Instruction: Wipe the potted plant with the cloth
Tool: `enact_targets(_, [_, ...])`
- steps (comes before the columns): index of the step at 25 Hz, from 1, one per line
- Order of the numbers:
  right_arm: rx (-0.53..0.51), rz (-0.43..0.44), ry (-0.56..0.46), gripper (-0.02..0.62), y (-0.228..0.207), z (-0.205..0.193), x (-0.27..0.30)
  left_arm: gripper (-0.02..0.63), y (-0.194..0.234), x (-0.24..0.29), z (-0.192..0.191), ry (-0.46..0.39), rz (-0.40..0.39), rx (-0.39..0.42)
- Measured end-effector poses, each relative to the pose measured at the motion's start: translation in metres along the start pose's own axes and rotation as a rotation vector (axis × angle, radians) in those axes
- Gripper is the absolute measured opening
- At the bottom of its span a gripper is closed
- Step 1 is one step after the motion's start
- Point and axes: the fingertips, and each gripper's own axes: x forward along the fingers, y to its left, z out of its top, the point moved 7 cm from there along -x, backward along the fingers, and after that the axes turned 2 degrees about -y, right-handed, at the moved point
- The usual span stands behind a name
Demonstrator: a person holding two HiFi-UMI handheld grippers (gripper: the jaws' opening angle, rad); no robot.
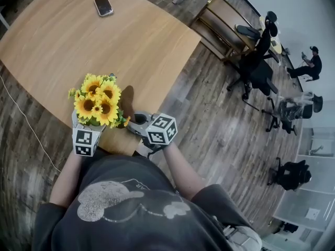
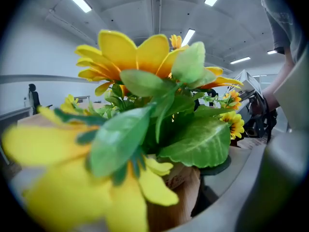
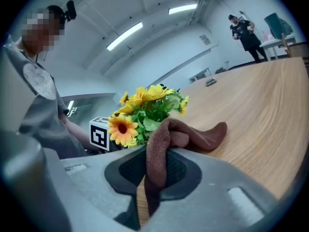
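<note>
A potted plant (image 1: 98,101) of yellow artificial sunflowers with green fabric leaves in a small brown pot (image 2: 178,197) stands at the near edge of a pale wooden table (image 1: 63,35), right in front of the person.

The left tool (image 1: 89,125) reaches in low under the blooms. In the left gripper view the pot sits between its jaws with petals crowding the lens, so it looks clenched on the pot, steadying it.

The right tool (image 1: 140,125) is just beside the plant, on its right. Its jaws are clamped on a folded brown terry cloth (image 3: 164,139). The cloth's free end pokes out past the jaws and rests on the table close to the leaves.

The plant looks light and top-heavy. The petals and leaves are likely soft and springy and would bend at a push, so the pot is the firm place to take hold. The cloth is limp and soft, and the loose end is the part to wipe with.

Both forearms come forward from the torso with bent elbows, bringing the tools close together. A dark phone (image 1: 103,6) lies far off on the table.
</note>
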Motion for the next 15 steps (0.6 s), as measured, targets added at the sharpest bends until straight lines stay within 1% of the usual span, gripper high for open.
enact_targets(2, [0.018,-0.028,-0.034,0.049,0.0,-0.003,-0.008,0.575,0.001,0.001,-0.002,0.004,0.004,0.034])
enact_targets(4, [0.028,-0.056,-0.062,0.049,-0.003,-0.005,-0.016,0.583,0.002,0.002,-0.003,0.008,0.011,0.048])
enact_targets(6, [0.037,-0.077,-0.086,0.049,-0.005,-0.008,-0.026,0.586,0.001,0.0,-0.003,0.007,0.023,0.027])
enact_targets(9, [0.046,-0.094,-0.117,0.049,-0.006,-0.011,-0.038,0.586,-0.001,-0.013,-0.004,0.005,0.063,-0.006])
enact_targets(15, [0.055,-0.098,-0.166,0.049,-0.006,-0.019,-0.052,0.583,-0.006,-0.054,-0.009,-0.016,0.189,-0.056])
